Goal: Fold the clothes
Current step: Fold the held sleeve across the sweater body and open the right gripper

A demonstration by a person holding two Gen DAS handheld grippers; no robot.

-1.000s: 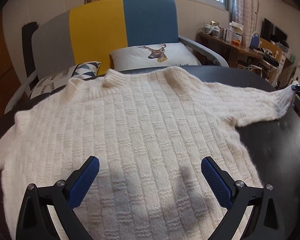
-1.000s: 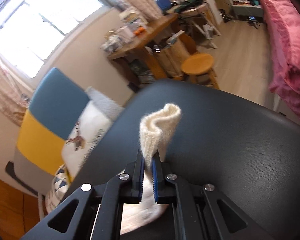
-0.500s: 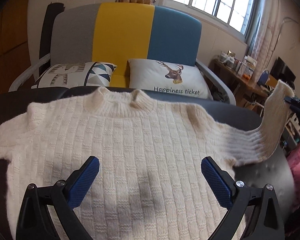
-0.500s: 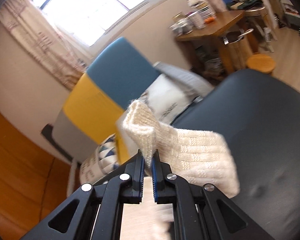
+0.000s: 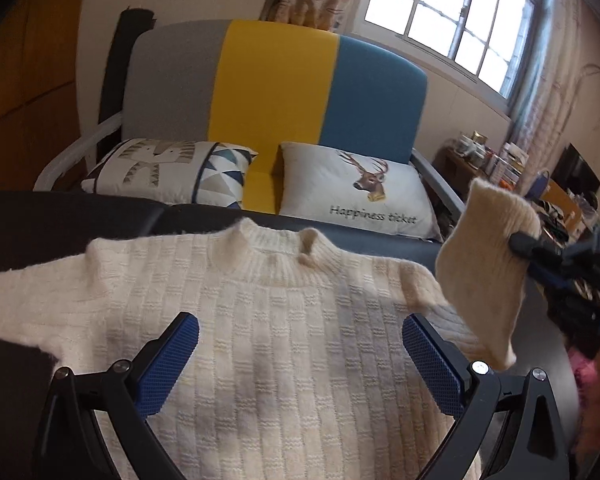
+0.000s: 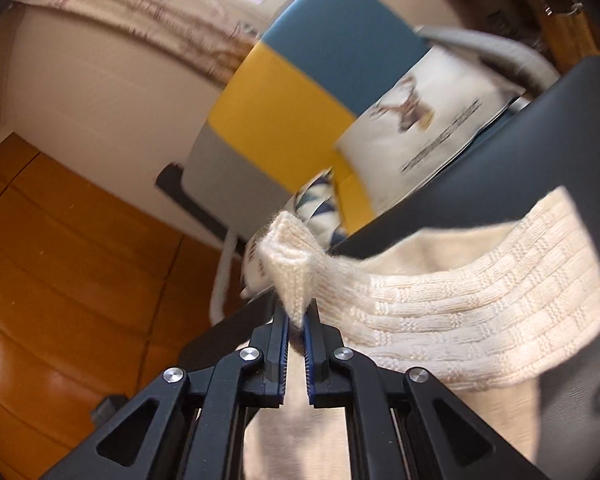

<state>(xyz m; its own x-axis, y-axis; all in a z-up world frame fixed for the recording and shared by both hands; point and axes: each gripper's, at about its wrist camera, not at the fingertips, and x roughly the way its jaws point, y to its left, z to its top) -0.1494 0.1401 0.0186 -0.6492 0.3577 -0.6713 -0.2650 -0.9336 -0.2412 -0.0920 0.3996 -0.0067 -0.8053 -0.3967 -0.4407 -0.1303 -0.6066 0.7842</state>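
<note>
While the cream sweater (image 5: pixel 284 344) lies flat on the dark table (image 5: pixel 80 212), collar toward the sofa (image 5: pixel 276 92), its one sleeve (image 5: pixel 484 264) hangs lifted beside the body. To fold well, I judge the sleeve should be carried across the chest and laid smooth, unbunched. Right tool (image 6: pixel 296 320) pinches the cuff; left tool (image 5: pixel 300 348) hovers spread above the chest.

Both wrist views low, close, sharing sweater (image 5: pixel 284 320).

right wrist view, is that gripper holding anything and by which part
Yes: the right gripper is shut on the cream knitted sweater, pinching the ribbed cuff of one sleeve. The left gripper is open, holding nothing.
</note>
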